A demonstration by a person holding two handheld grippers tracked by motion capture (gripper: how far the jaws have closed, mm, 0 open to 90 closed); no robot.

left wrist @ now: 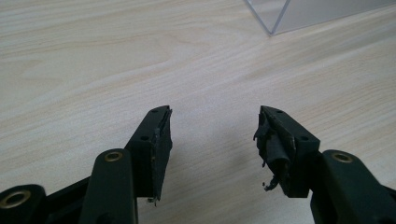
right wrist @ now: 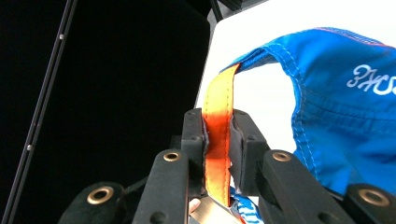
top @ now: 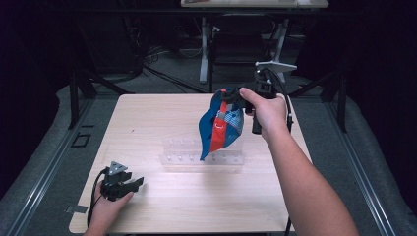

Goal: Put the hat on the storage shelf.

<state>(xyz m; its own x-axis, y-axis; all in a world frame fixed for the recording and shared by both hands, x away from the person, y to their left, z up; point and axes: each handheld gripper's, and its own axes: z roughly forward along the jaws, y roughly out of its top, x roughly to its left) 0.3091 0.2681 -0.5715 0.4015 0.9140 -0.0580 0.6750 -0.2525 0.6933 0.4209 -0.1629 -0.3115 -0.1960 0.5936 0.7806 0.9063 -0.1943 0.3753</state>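
Desk (top: 162, 123): I see a pale wood-grain top filling the centre of the high view, standing on grey floor (top: 44, 142). A clear plastic rack (top: 204, 156) lies directly on it, right of centre. My left tool (top: 134, 184) rests on the desk at lower left of the frame, jaws spread apart over bare wood.

Left tongs (top: 129, 184) rest low with jaws spread; right tongs (top: 231, 96), raised on an outstretched arm, are clamped.
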